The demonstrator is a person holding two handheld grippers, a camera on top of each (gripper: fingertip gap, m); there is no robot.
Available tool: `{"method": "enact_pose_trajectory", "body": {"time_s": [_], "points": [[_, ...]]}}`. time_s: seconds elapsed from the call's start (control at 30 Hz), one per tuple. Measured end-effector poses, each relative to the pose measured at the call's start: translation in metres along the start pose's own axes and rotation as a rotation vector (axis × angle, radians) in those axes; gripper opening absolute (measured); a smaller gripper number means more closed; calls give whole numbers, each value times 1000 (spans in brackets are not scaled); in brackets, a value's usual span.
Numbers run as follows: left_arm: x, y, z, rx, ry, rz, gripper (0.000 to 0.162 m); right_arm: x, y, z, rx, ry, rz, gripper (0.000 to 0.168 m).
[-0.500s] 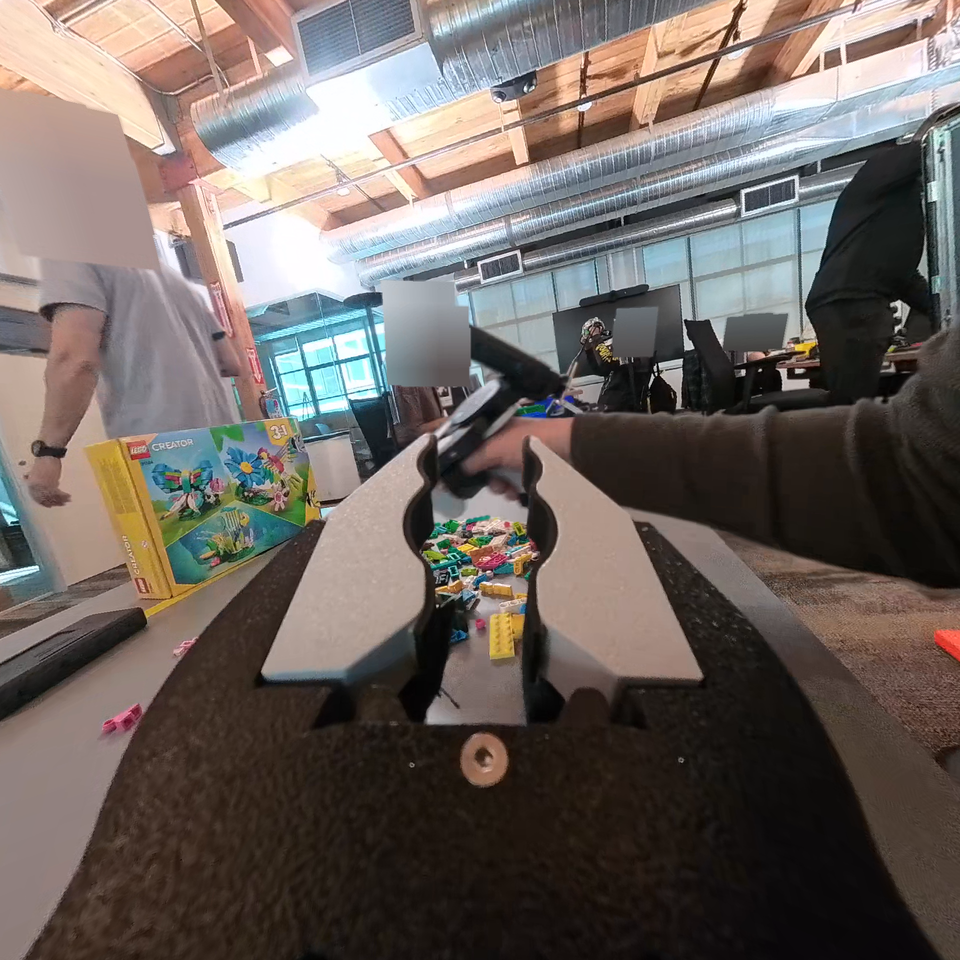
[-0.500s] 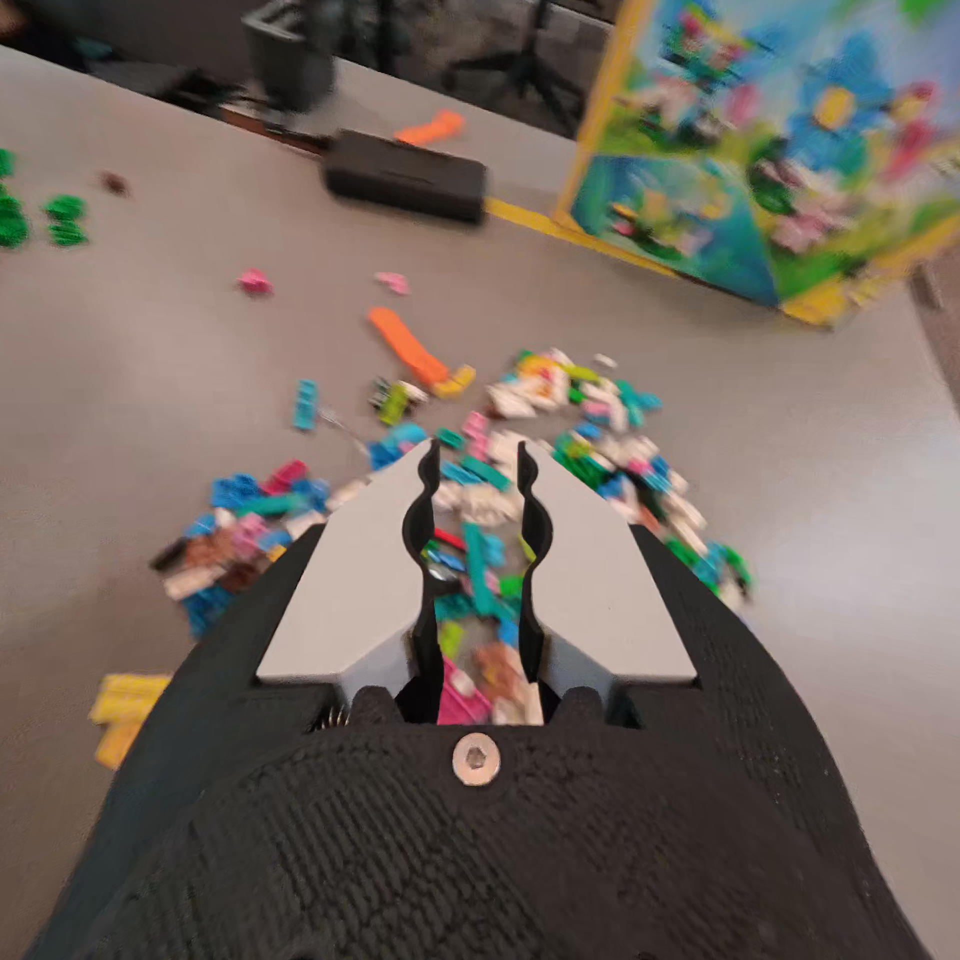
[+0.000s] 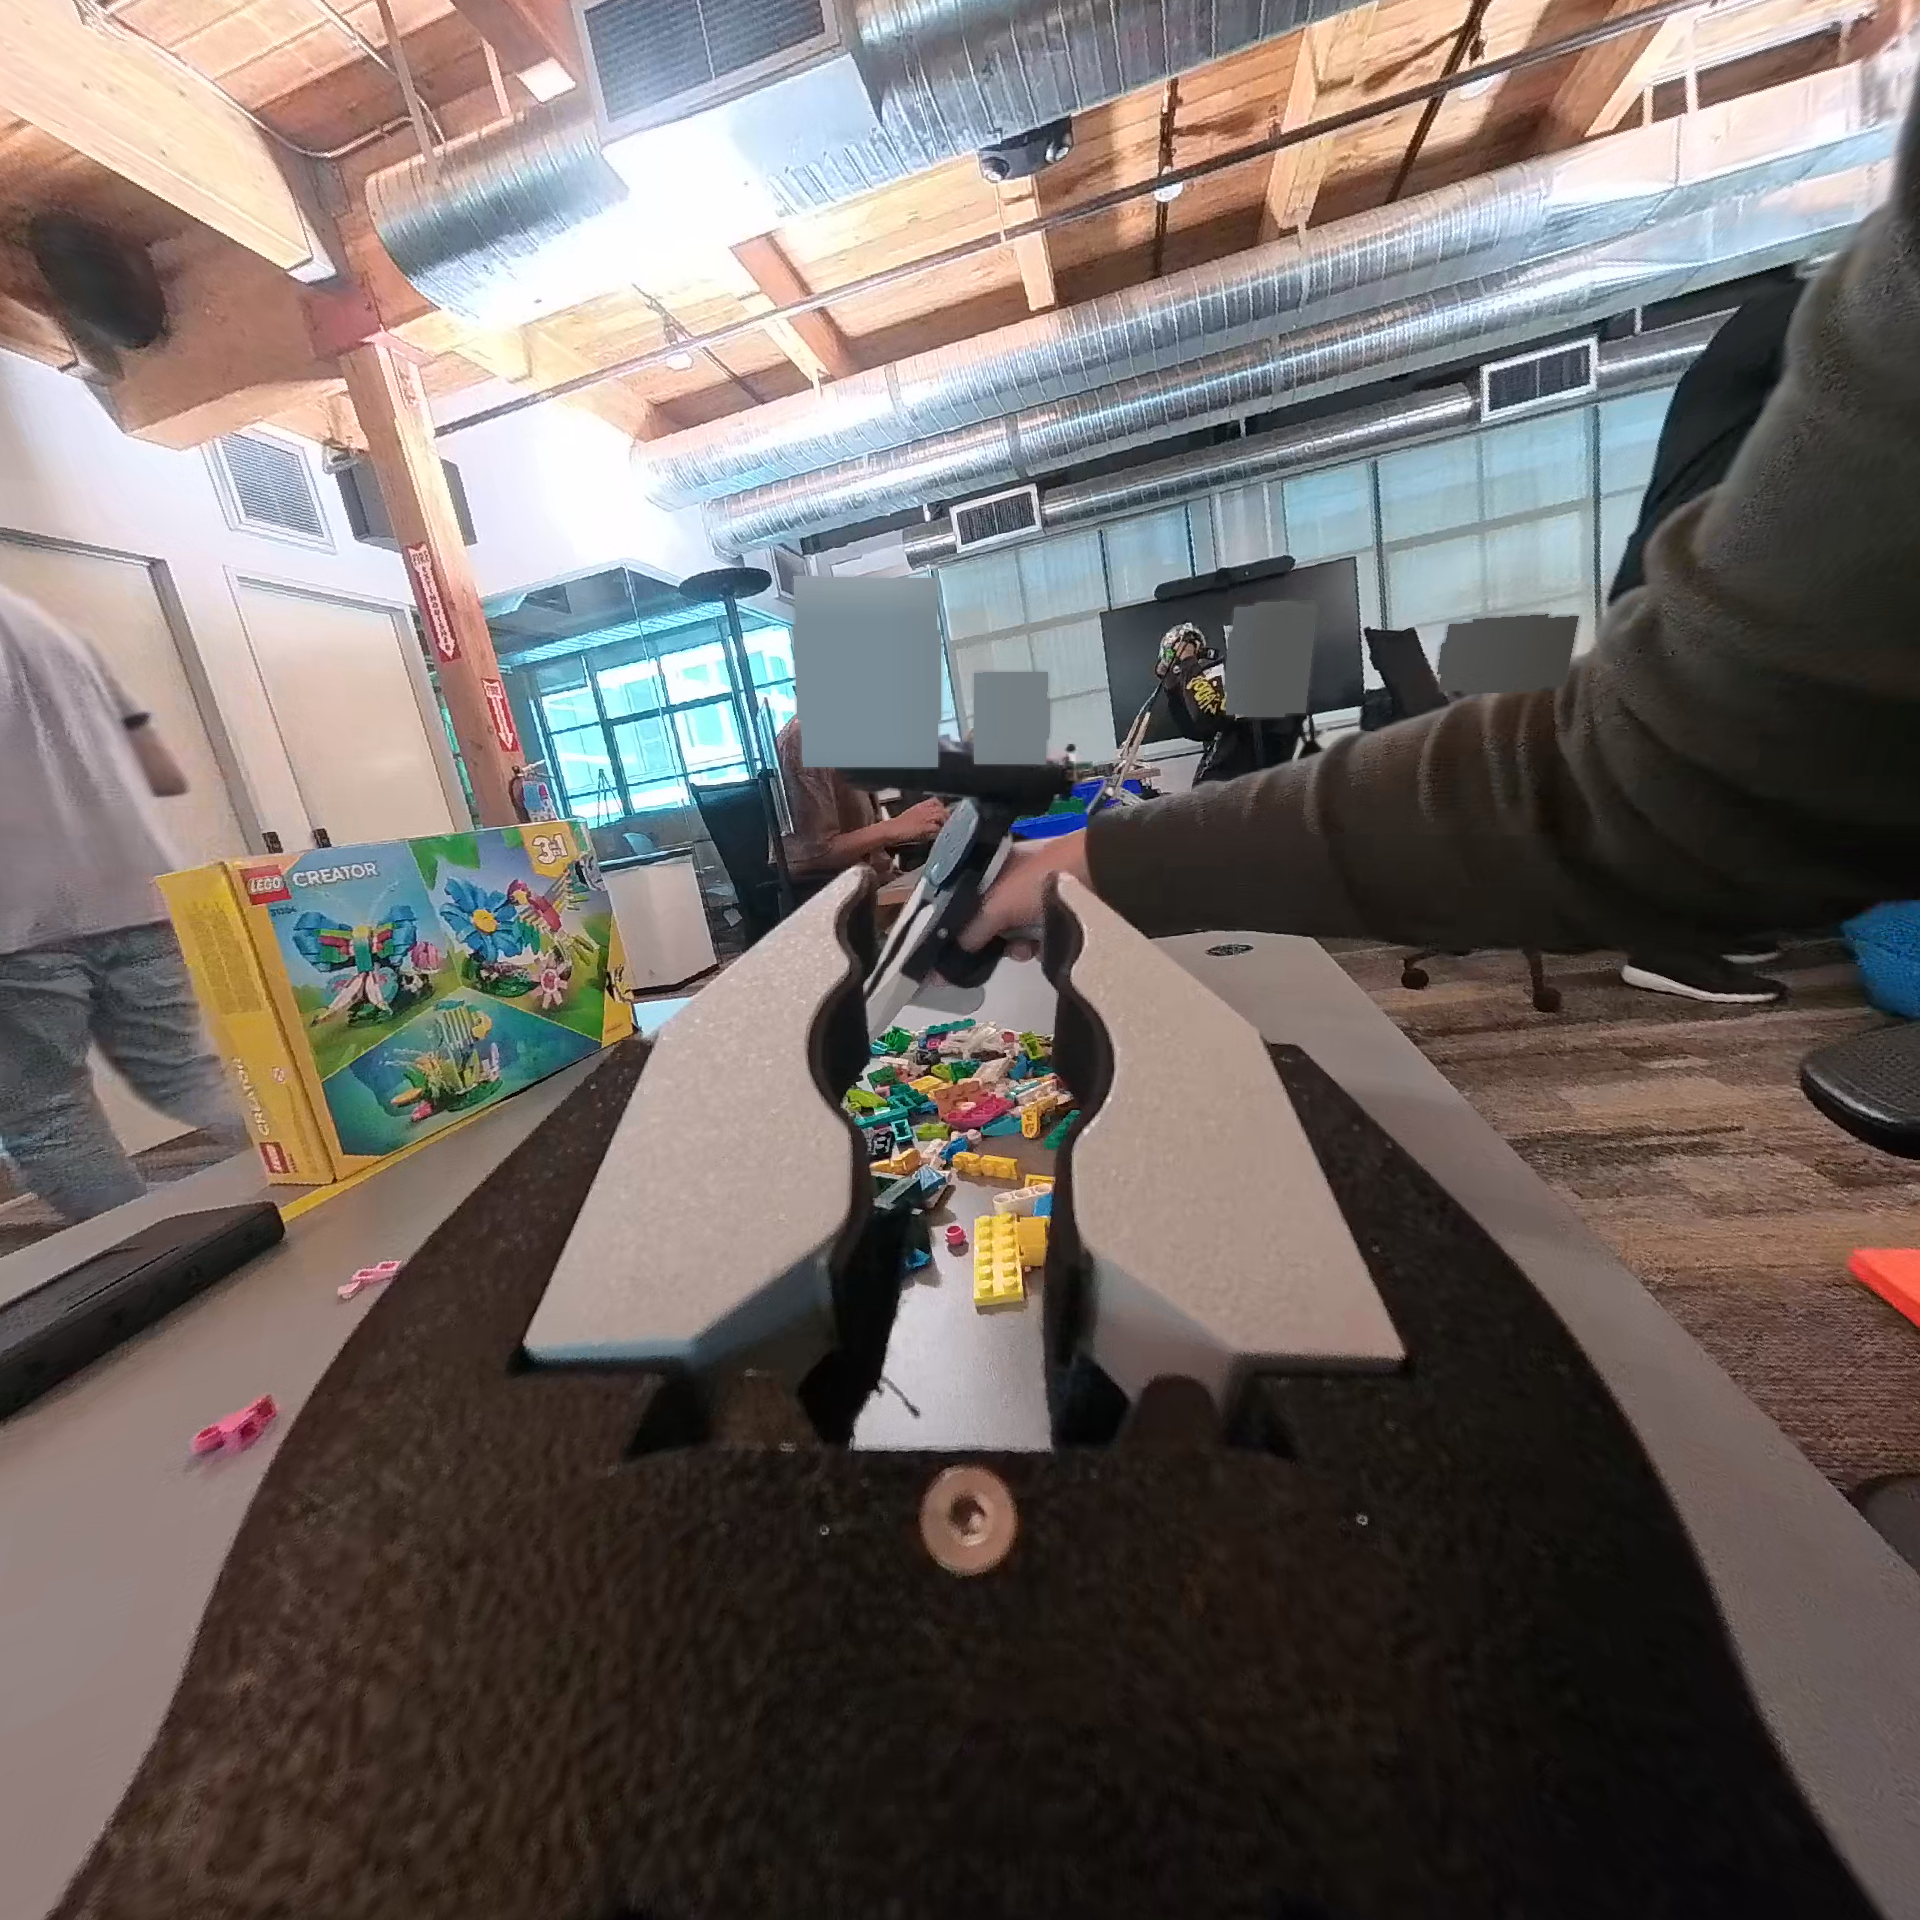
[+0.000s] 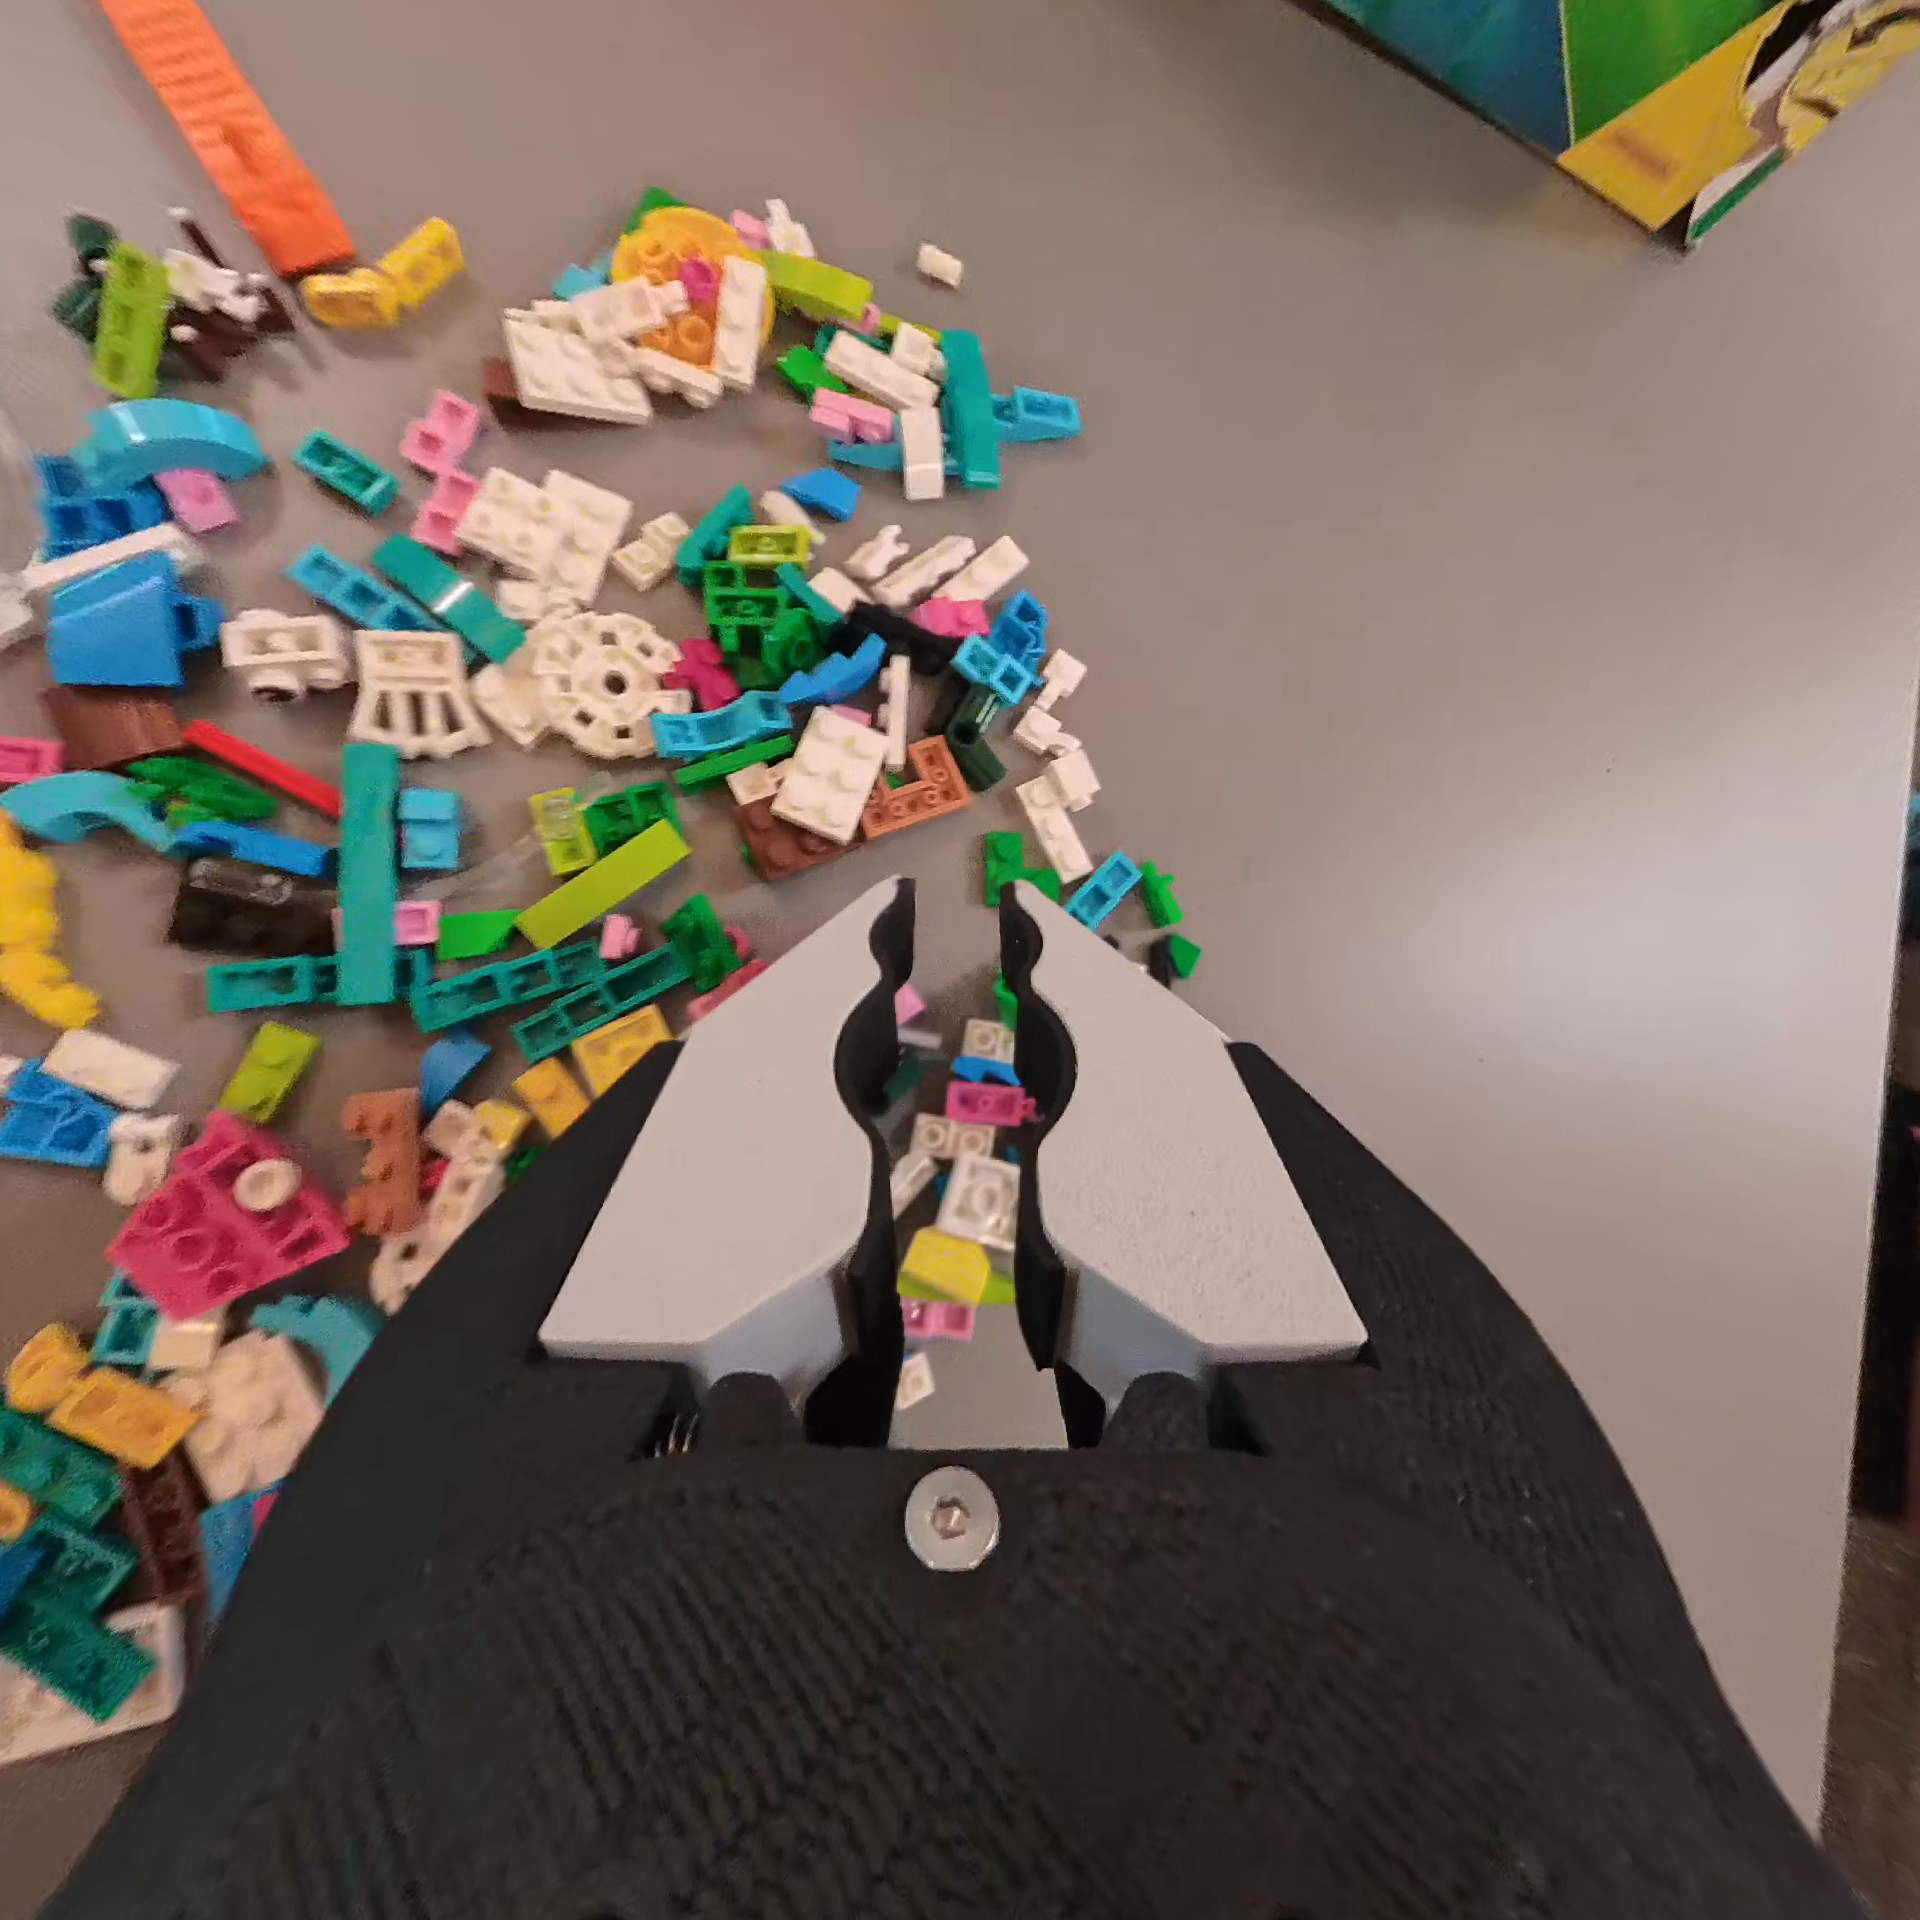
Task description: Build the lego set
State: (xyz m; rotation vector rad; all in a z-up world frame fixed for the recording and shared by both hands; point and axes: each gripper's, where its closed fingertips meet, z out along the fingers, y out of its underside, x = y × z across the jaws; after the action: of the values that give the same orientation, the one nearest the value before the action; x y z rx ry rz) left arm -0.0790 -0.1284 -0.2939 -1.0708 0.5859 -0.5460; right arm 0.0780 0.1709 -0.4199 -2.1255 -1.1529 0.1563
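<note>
Grey table (image 4: 1455,623): brick pile (image 4: 582,665) left, right claw (image 4: 956,899) parted, near edge.

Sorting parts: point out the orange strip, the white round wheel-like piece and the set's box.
orange strip (image 4: 231,135), right wrist view, mid-length.
white round wheel-like piece (image 4: 606,681), right wrist view, hub.
box (image 3: 416,987), left wrist view, front face.

Bright daylight from the far windows (image 3: 1195,613) and a glaring ceiling patch wash my left view; its edges bow and a passer-by (image 3: 62,883) smears. My right view is evenly lit, bricks (image 4: 94,1455) blurring leftward.
</note>
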Motion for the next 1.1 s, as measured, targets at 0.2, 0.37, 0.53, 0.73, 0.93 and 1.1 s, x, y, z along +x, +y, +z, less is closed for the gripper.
{"method": "enact_pose_trajectory", "body": {"time_s": [0.2,0.37,0.53,0.73,0.93,1.1], "points": [[1,-2,-1,9,-3,12,28,10,7,19,-77,-21,14,16],[0,-1,0,6,-4,5,28,13,4,25,-75,-32,41,18],[0,-1,0,6,-4,4,28,7,4,26,-91,-78,40,7],[1,-1,0,4,0,7,28,1,7,21,-106,-97,1,7],[4,0,3,4,8,-1,28,-36,-45,1,78,-131,-98,6],[12,0,6,3,29,12,28,-154,-122,8,236,-357,-255,6]]}}
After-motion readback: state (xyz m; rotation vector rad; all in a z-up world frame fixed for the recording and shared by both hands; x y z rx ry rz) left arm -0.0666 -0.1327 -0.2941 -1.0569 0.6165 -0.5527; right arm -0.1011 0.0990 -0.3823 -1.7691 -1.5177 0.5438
